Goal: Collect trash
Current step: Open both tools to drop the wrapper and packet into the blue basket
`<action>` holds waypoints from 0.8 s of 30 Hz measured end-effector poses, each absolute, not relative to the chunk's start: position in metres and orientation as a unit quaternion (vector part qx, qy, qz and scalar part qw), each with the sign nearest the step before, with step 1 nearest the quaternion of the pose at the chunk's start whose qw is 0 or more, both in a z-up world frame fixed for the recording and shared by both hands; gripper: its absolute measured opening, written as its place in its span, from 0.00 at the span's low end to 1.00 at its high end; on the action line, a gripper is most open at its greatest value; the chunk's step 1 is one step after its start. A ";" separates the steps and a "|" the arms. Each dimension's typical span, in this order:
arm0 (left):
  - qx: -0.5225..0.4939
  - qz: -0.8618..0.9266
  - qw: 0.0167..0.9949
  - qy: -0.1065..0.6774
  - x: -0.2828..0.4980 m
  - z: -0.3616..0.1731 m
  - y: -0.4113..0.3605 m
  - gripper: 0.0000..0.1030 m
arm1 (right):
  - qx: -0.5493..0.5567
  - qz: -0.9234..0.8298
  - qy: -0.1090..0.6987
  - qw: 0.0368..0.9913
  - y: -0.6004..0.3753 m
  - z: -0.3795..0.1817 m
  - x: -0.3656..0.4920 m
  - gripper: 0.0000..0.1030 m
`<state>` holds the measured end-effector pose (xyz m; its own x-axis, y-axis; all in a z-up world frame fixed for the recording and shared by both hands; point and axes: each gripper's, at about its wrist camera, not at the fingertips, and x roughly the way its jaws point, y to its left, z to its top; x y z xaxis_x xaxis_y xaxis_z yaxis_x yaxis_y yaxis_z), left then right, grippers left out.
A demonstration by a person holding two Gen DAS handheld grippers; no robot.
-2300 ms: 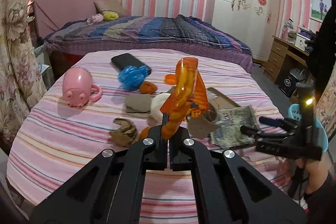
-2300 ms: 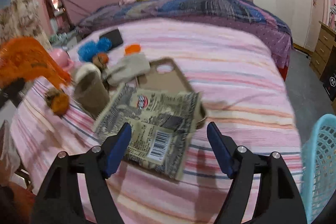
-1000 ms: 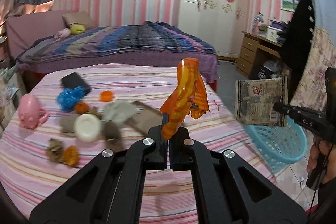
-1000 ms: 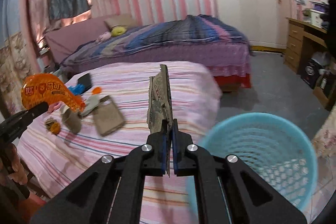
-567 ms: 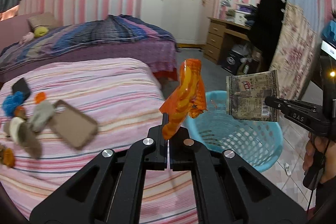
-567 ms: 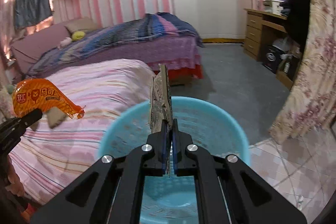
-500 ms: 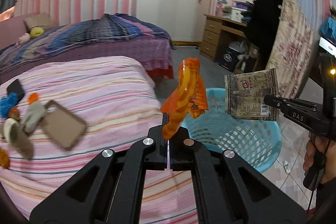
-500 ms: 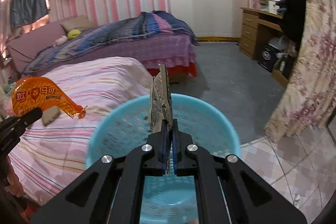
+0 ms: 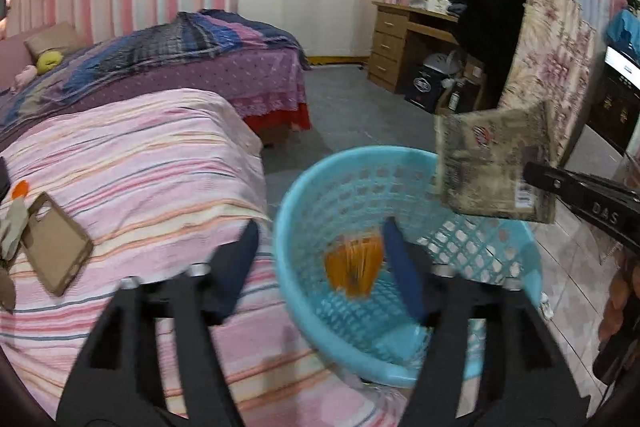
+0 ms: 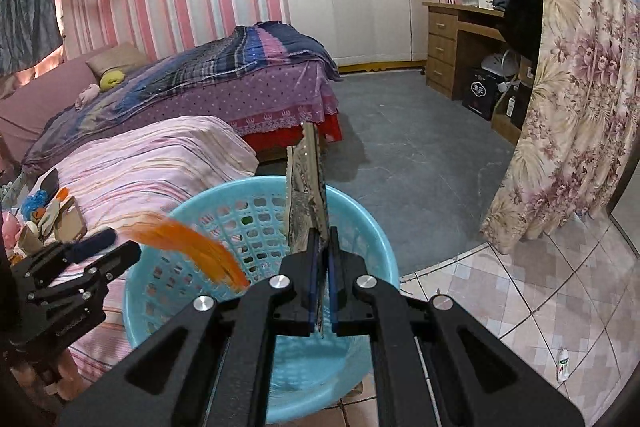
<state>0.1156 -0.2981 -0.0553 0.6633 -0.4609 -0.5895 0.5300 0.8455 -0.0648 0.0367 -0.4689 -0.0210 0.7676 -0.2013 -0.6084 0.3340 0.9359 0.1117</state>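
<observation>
Left wrist view: the left gripper (image 9: pixel 320 259) is seen with its jaws spread wide, having just been opening, and nothing is pressed between them. A blurred orange snack wrapper (image 9: pixel 354 269) is seen loose inside the blue mesh basket (image 9: pixel 296 223), its long axis roughly upright. At the right, a grey-brown printed packet (image 9: pixel 494 163) is held over the basket's far rim by the right gripper (image 9: pixel 532 175), its flat face turned to this camera.

Right wrist view: the right gripper (image 10: pixel 320 291) is shut on the packet (image 10: pixel 306 187), which is seen edge-on, its long axis pointing up and away over the basket (image 10: pixel 360 223). The wrapper (image 10: pixel 188 241) is streaked by motion, slanting down to the right just off the left gripper (image 10: pixel 108 247). A striped bed (image 10: pixel 160 155) lies just beside the basket.
</observation>
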 end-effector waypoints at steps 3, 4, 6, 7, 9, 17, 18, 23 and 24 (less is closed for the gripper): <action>0.052 -0.249 0.920 0.298 0.118 -0.051 -0.287 0.83 | 0.108 -0.142 0.311 0.934 -0.467 -0.024 0.037 0.04; 0.048 -0.242 0.924 0.291 0.118 -0.048 -0.281 0.84 | 0.109 -0.141 0.312 0.933 -0.466 -0.025 0.038 0.04; 0.044 -0.224 0.933 0.279 0.118 -0.042 -0.268 0.88 | 0.109 -0.138 0.316 0.932 -0.464 -0.028 0.041 0.06; 0.043 -0.217 0.936 0.274 0.118 -0.039 -0.264 0.89 | 0.109 -0.137 0.319 0.932 -0.461 -0.031 0.043 0.06; 0.036 -0.200 0.944 0.260 0.116 -0.031 -0.248 0.91 | 0.105 -0.136 0.326 0.930 -0.456 -0.035 0.049 0.07; 0.021 -0.153 0.959 0.236 0.109 -0.003 -0.189 0.94 | 0.109 -0.156 0.339 0.921 -0.443 -0.045 0.063 0.71; 0.021 -0.149 0.960 0.234 0.109 -0.001 -0.184 0.94 | 0.110 -0.158 0.339 0.921 -0.441 -0.046 0.064 0.72; 0.019 -0.123 0.966 0.225 0.102 0.009 -0.148 0.94 | 0.109 -0.161 0.328 0.924 -0.424 -0.041 0.070 0.85; 0.016 -0.117 0.967 0.225 0.101 0.011 -0.139 0.94 | 0.106 -0.160 0.326 0.926 -0.421 -0.041 0.071 0.85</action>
